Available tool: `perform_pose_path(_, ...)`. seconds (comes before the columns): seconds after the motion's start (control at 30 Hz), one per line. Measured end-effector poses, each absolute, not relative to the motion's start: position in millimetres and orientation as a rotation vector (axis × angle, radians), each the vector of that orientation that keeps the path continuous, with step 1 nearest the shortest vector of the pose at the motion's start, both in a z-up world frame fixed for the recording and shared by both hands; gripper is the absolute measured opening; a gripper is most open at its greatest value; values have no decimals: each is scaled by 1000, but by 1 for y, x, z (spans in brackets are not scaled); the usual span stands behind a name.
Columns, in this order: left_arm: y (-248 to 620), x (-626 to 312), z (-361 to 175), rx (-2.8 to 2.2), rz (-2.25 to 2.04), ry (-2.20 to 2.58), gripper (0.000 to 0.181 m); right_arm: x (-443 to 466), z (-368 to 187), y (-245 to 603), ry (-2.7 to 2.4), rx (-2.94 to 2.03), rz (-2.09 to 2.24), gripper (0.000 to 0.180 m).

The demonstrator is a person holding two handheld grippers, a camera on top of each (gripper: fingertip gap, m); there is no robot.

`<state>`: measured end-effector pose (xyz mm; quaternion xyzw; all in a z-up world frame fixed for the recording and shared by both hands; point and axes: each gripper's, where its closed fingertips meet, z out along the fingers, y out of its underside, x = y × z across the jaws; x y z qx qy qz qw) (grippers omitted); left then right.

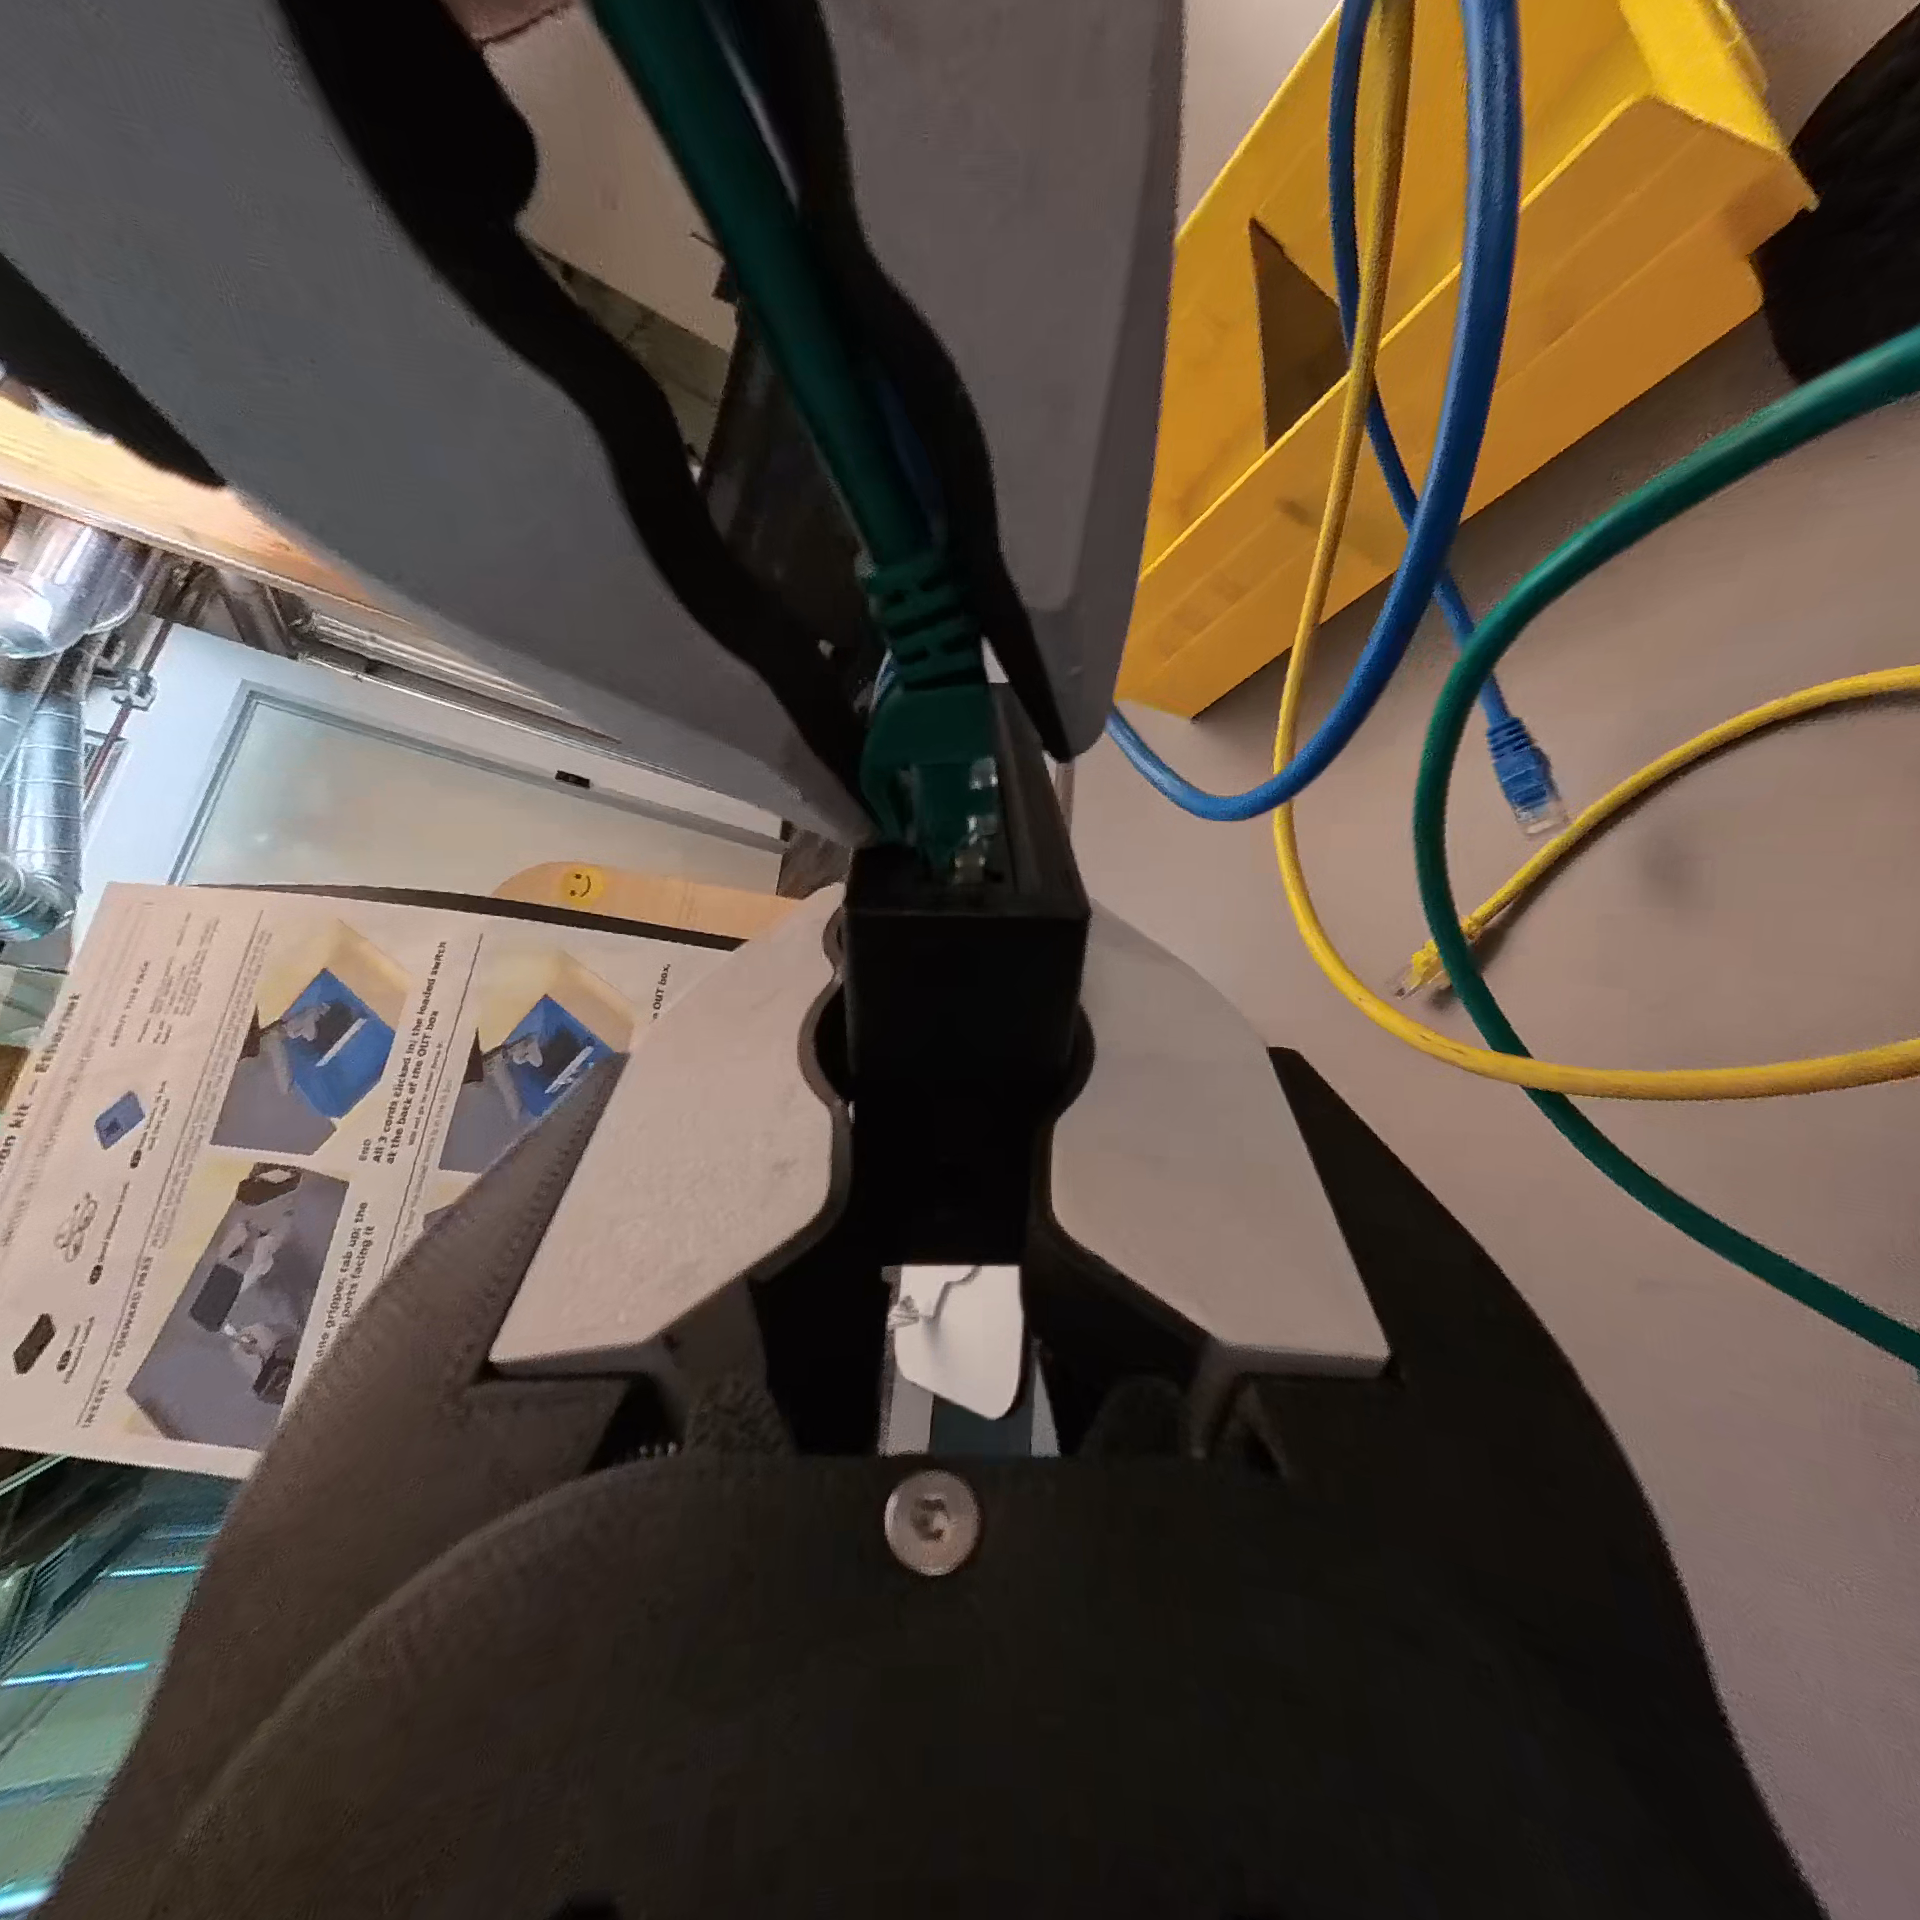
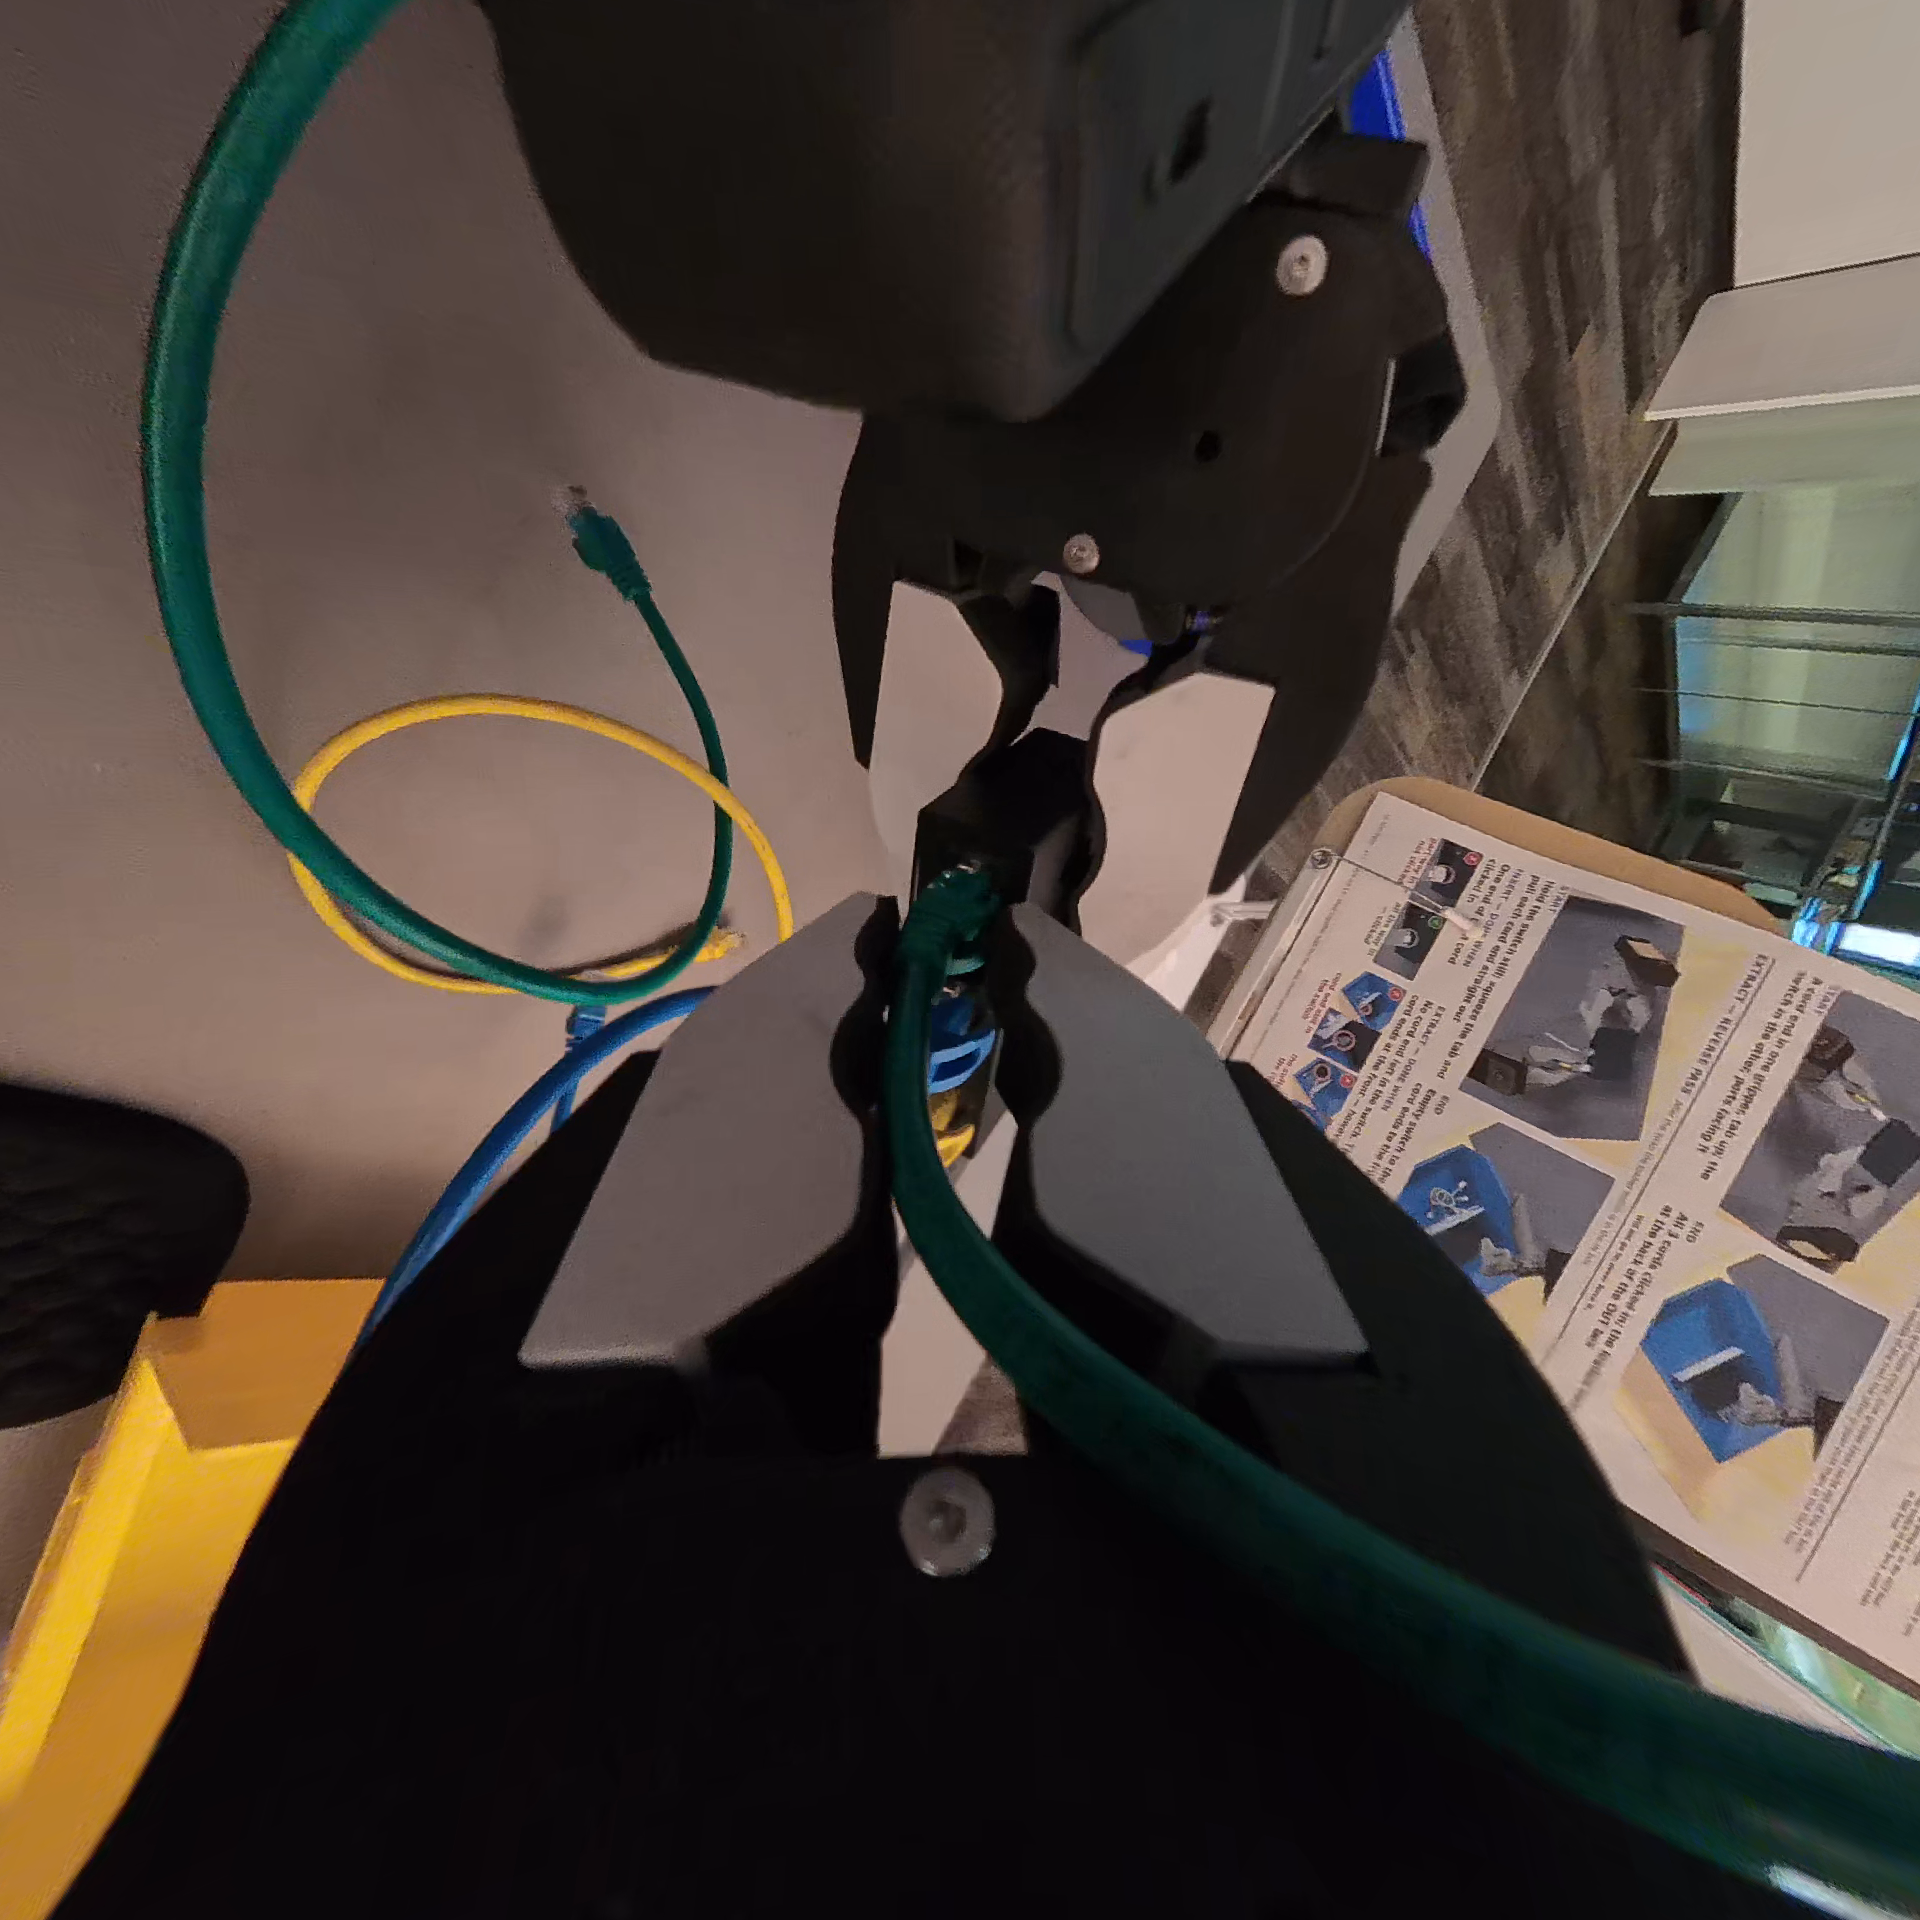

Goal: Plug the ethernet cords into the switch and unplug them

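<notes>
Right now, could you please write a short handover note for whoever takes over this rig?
Left tool: shut on the black switch, held off the table.
Right tool: shut on the green cord at its plug, which is in or at a port; seating unclear.
Blue and yellow plugs appear beside it at the switch; their other ends lie loose on the table.
Left: confirm green clicks, then unplug all.

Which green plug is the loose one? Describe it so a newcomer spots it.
Start at the grey table left of the grippers. Above the yellow cord loop, the loose green plug lies bare, nothing gripping it; the other green plug sits at the black switch.
</notes>
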<state>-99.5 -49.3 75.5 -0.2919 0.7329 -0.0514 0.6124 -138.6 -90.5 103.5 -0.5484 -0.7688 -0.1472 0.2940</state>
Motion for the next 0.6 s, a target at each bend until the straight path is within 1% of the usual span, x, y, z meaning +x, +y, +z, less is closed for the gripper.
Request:
perform_pose_path(0.17, -49, -100, 81, -744, -174, 1660, 29, -139, 111, -88, -1990, -1424, -418, 17)
perform_pose_path(0.3, -49, -97, 93, -684, -130, 1508, 31, -148, 118, -87, -1871, -1402, -370, 17)
perform_pose_path(0.37, -47, -97, 93, -728, -153, 1520, 30, -147, 118, -84, -1847, -1396, -413, 16)
perform_pose_path(0.47, -51, -102, 104, -757, -198, 1507, 29, -151, 131, -85, -1776, -1297, -420, 15)
perform_pose_path(0.6, -51, -107, 110, -736, -157, 1487, 29, -155, 136, -89, -1766, -1190, -484, 15)
